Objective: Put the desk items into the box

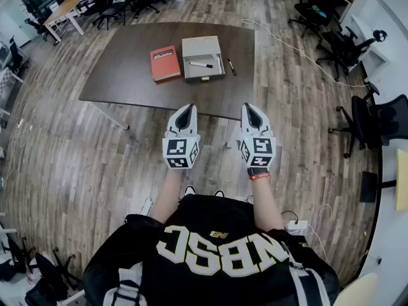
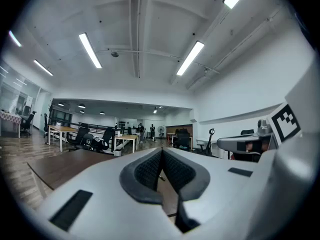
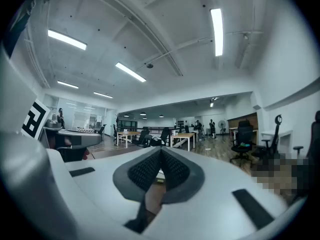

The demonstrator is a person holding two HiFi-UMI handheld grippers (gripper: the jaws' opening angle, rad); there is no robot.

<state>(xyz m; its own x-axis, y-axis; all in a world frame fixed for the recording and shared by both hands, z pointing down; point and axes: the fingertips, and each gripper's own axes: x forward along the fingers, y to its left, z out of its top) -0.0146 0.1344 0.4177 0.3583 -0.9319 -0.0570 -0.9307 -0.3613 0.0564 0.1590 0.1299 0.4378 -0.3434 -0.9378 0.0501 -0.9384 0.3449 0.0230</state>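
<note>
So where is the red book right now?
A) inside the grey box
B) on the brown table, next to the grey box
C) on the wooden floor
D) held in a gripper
B: the flat red book lies on the dark brown wooden table, just left of the open grey box.
</note>
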